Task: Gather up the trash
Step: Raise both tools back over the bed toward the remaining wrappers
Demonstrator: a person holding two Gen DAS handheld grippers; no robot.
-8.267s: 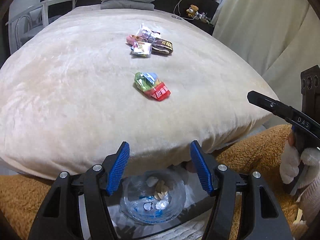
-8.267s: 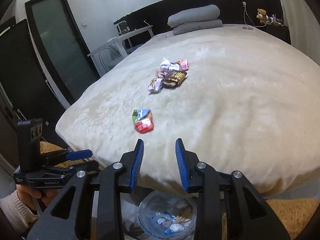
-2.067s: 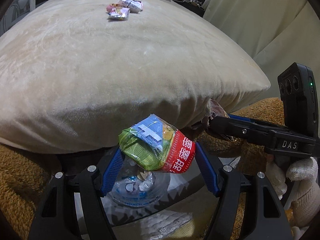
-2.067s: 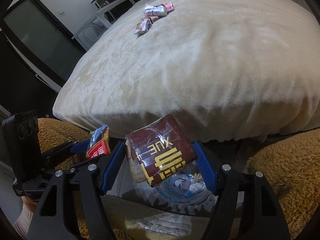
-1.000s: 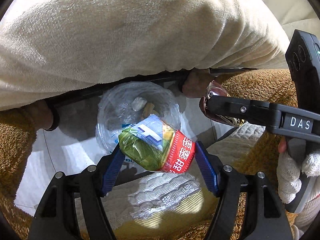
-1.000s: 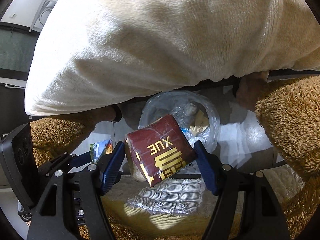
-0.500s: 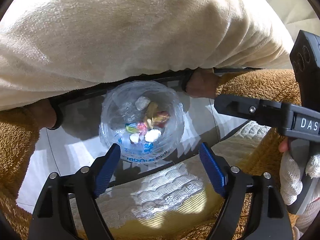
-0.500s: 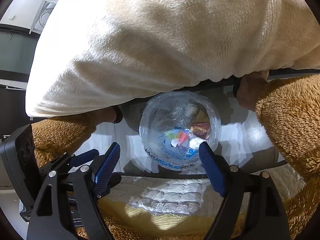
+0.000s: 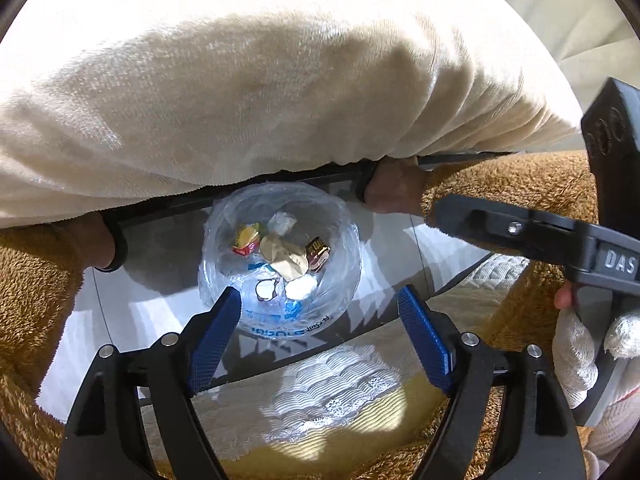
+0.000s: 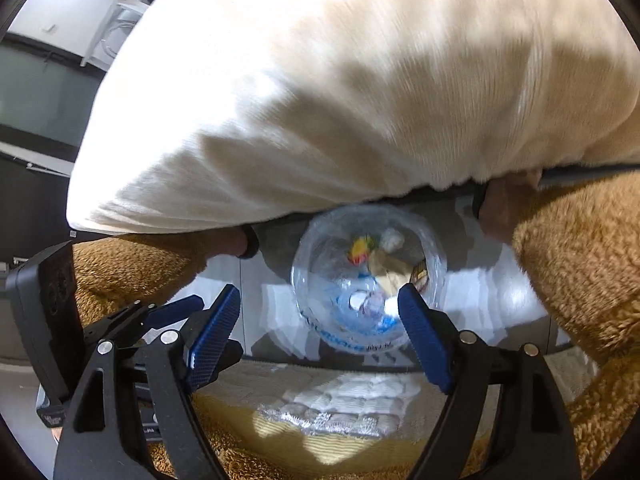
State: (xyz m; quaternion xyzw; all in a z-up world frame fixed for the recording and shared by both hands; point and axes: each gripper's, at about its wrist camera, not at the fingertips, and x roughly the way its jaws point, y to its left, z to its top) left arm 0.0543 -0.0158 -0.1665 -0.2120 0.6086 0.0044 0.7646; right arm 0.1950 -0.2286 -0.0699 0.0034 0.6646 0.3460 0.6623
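Now we hold the left gripper point(image 9: 316, 330) and the right gripper point(image 10: 318, 330) above the lined bin point(image 9: 348, 240), both with jaws apart and empty. Wrappers point(image 9: 286, 258) lie inside; whether any remain on the bed point(image 9: 260, 92) we cannot see. Only the right view shows a door point(image 10: 36, 96).

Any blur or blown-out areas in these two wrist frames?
Left wrist view: sharp, wrappers in the trash bag readable; the blanket clips to white along the top. Right wrist view: motion-smeared, the bag and its print streaked, blanket overexposed at upper left.
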